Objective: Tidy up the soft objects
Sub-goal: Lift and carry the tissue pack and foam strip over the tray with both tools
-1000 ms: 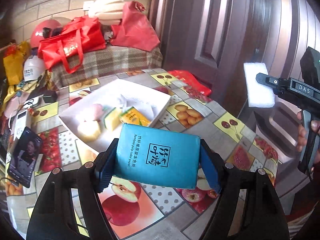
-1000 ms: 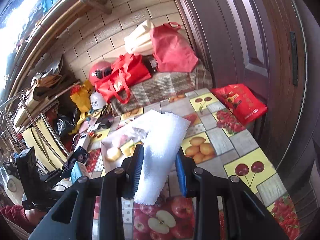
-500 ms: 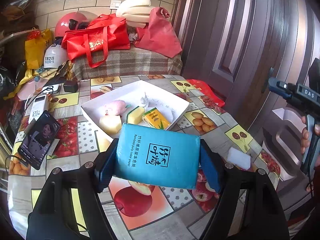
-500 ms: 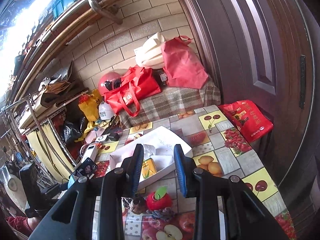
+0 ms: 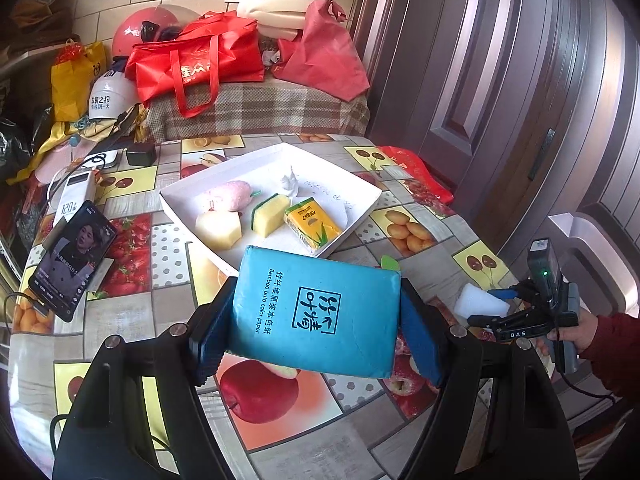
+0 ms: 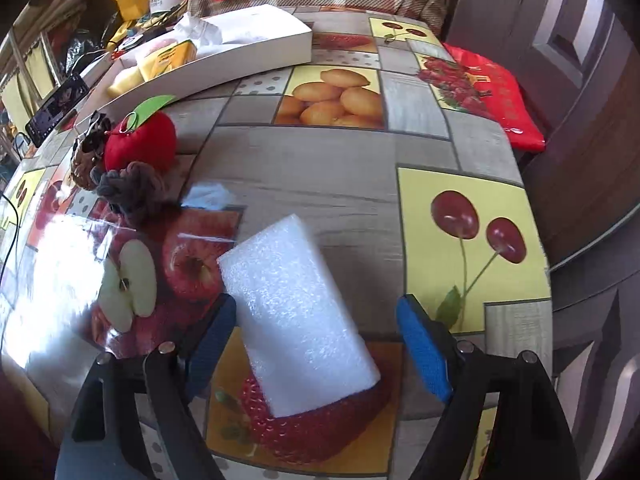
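My left gripper (image 5: pixel 316 336) is shut on a blue tissue pack (image 5: pixel 320 304), held above the fruit-print table. Behind it stands a white tray (image 5: pixel 372 196) holding a pink plush, a yellow sponge (image 5: pixel 270 214) and a yellow tissue pack (image 5: pixel 312 222). My right gripper (image 6: pixel 316 340) points steeply down at the table's right side, its jaws opening. A white foam block (image 6: pixel 296 312) lies flat on the table between them, close to the left pad and apart from the right. The left wrist view shows that gripper (image 5: pixel 494 308) low beside the foam block (image 5: pixel 476 302).
A red plush apple (image 6: pixel 140 144) and a grey rope knot (image 6: pixel 132 192) lie left of the foam. A phone (image 5: pixel 72 256) and a power bank (image 5: pixel 74 196) sit at the table's left. A red bag (image 6: pixel 500 96) hangs off the right edge by the door.
A second ago the right gripper held the foam block in the air. Half a second ago its jaws were empty and the foam lay on the table. It has since dropped around it, jaws wider.
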`<act>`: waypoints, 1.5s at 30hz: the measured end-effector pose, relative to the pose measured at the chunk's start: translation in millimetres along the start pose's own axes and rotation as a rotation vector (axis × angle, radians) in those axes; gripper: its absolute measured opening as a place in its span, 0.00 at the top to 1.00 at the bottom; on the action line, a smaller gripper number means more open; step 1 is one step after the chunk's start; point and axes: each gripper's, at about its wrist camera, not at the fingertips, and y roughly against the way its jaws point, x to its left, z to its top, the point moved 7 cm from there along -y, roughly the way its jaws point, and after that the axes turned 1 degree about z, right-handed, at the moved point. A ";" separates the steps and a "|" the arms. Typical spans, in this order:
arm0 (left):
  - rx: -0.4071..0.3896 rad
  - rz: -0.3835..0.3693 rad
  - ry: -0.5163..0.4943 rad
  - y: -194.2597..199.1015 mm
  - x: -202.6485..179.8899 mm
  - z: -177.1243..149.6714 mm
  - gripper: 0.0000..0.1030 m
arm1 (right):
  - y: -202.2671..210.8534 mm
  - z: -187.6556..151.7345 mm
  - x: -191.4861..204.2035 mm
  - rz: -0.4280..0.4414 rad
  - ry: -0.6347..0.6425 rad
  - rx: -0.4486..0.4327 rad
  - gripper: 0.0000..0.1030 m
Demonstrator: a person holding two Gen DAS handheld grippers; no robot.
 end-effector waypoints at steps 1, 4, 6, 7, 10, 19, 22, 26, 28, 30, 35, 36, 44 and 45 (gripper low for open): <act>-0.001 0.003 -0.001 0.5 -0.3 -0.2 0.26 | -2.4 -1.9 3.6 -0.005 0.025 0.018 0.71; -0.001 0.008 0.000 0.9 -0.3 -0.9 0.26 | -2.1 -2.9 10.2 0.002 0.063 0.031 0.83; 0.001 0.008 0.004 0.5 0.1 -1.7 0.26 | 0.4 -2.6 14.1 0.010 0.069 0.027 0.83; 0.001 0.007 0.005 0.6 0.7 -1.9 0.26 | 1.6 -2.2 14.8 0.014 0.065 0.022 0.83; 0.001 0.007 0.003 0.5 0.6 -1.8 0.26 | 14.9 5.2 16.5 0.018 0.036 -0.034 0.83; -0.024 0.006 -0.049 -0.2 -3.6 14.1 0.26 | 140.7 88.2 38.7 0.092 -0.095 -0.444 0.83; -0.045 0.010 -0.065 0.4 -4.0 28.7 0.26 | 179.5 116.6 50.5 0.119 -0.093 -0.565 0.83; -0.085 0.014 -0.081 3.7 -5.6 53.7 0.26 | 207.8 145.7 67.3 0.158 -0.083 -0.650 0.83; -0.106 0.020 -0.091 5.8 -7.4 66.6 0.26 | 218.2 155.1 73.3 0.170 -0.080 -0.685 0.83; -0.126 0.026 -0.096 8.0 -8.1 78.0 0.26 | 226.8 160.2 76.1 0.177 -0.085 -0.716 0.83; -0.156 0.034 -0.088 11.6 -11.8 97.7 0.26 | 233.0 159.0 80.3 0.194 -0.111 -0.750 0.83; -0.161 0.033 -0.087 12.1 -12.7 100.4 0.26 | 232.6 158.5 79.8 0.197 -0.117 -0.751 0.83; -0.168 0.034 -0.085 12.2 -13.4 108.3 0.26 | 230.8 160.7 75.9 0.210 -0.134 -0.752 0.83; -0.167 0.035 -0.083 11.8 -12.3 108.6 0.26 | 230.5 161.2 75.8 0.212 -0.135 -0.751 0.83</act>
